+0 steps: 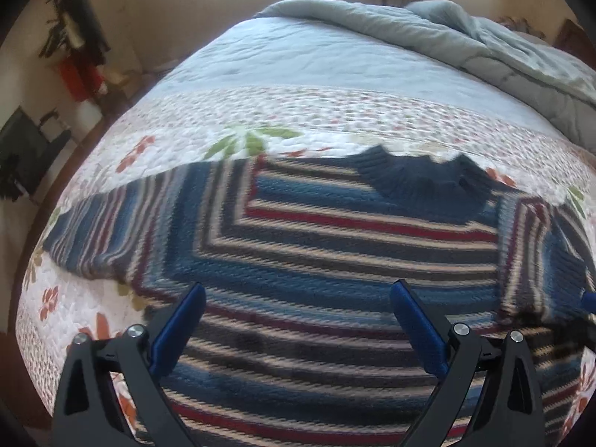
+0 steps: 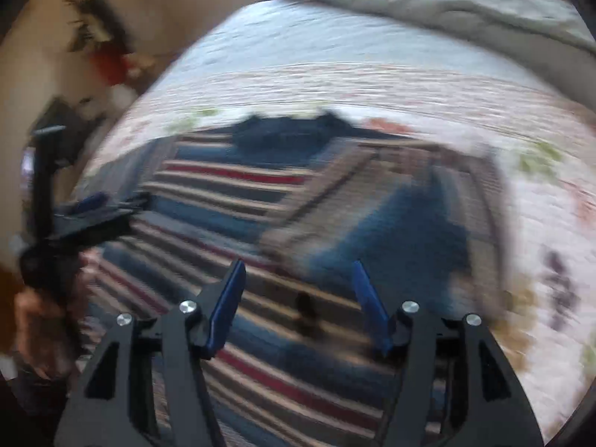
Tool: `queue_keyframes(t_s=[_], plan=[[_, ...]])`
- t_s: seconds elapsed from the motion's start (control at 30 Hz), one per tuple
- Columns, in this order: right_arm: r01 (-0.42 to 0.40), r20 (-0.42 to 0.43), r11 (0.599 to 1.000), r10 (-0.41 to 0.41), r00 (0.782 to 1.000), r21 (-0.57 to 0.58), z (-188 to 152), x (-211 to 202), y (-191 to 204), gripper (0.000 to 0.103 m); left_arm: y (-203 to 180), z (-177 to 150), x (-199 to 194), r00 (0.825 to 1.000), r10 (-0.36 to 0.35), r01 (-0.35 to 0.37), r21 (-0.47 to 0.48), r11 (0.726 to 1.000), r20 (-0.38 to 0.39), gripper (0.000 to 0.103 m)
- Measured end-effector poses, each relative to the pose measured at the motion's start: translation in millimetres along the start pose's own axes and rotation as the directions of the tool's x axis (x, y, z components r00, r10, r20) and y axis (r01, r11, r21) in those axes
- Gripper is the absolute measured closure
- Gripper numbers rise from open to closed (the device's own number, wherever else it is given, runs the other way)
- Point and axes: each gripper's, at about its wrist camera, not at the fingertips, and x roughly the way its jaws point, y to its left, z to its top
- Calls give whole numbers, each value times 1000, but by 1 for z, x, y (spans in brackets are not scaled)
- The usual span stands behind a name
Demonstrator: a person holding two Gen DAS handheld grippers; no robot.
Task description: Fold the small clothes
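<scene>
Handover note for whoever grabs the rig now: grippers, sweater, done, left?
Left gripper: open, empty, above the sweater.
Right gripper: open, nothing between the pads.
Sweater: flat on the quilt, collar at the far edge. One sleeve lies folded in over the body; the other sleeve lies spread out to the side.
Left: fold that sleeve in, then fold the body.

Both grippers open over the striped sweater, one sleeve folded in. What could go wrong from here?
1. The folded right sleeve lies loose and may slide off the striped sweater when moved.
2. The left sleeve is still spread out.
3. The right gripper may also pinch the floral quilt.
</scene>
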Motion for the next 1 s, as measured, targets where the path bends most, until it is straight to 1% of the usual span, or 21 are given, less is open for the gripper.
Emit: queue_keyframes(t_s=[0.07,0.13,0.17,0.2,0.27,0.3,0.33,0.4,0.5,0.53,0.57,0.63,0.73,0.77,0.8,0.83,0.87,0.9,0.93,0.97,1.0], plan=[[15,-3,999,-15,1000,43,-13,-8,-24,42,-22,0,-4,1000,-21,20,48,999,18,3],[1,-26,995,1,1000,104,-27,-14,-49,42,-54,2,-12,998,-42,37,117,992,45,3],[-1,-31,993,5,1000,116,-32,-15,-53,42,-70,1,-17,997,-55,46,153,987,57,3],[-4,-36,992,9,999,128,-41,-17,-60,42,-95,0,-24,994,-85,67,216,974,74,4],[-9,-35,992,13,999,126,-55,-15,-62,42,-127,-3,-33,988,-126,94,301,949,89,3],[-9,-35,993,13,999,121,-61,-16,-63,42,-150,-7,-38,982,-162,118,364,924,94,3],[-7,-35,994,11,999,113,-65,-17,-63,41,-167,-10,-40,976,-200,149,408,901,84,3],[-8,-35,995,12,999,99,-74,-18,-65,39,-194,-17,-38,968,-246,199,469,860,41,4],[-4,-44,996,8,999,88,-84,-16,-69,38,-224,-29,-32,963,-270,234,533,813,-10,5],[-1,-49,996,6,999,88,-86,-15,-71,38,-229,-32,-31,958,-285,251,546,799,-24,5],[3,-53,996,1,999,89,-89,-15,-72,38,-235,-36,-31,948,-314,287,562,776,-50,5],[2,-58,996,3,998,90,-93,-12,-74,37,-241,-42,-28,943,-326,301,583,755,-65,5],[-3,-64,995,10,998,99,-97,-10,-77,35,-248,-45,-20,950,-302,284,599,749,-73,4],[-4,-64,995,11,998,101,-97,-9,-77,35,-248,-45,-16,947,-310,296,595,747,-82,13],[-5,-62,995,12,998,104,-98,-9,-77,34,-249,-45,-13,932,-342,343,580,739,-117,33],[-5,-60,994,12,998,108,-98,-9,-77,33,-247,-44,-12,920,-364,379,562,735,-145,42],[-6,-59,994,13,998,110,-98,-9,-77,32,-246,-42,-11,911,-380,405,539,739,-163,50],[-8,-59,994,15,998,112,-97,-9,-78,31,-243,-40,-12,908,-389,410,521,749,-155,65],[-7,-59,994,14,998,112,-97,-9,-78,30,-240,-37,-13,905,-397,418,509,753,-155,69],[-3,-59,994,9,998,110,-97,-9,-76,30,-238,-35,-13,907,-389,416,487,768,-160,73],[2,-59,995,4,998,105,-97,-10,-75,29,-230,-30,-16,894,-416,444,447,777,-166,77]])
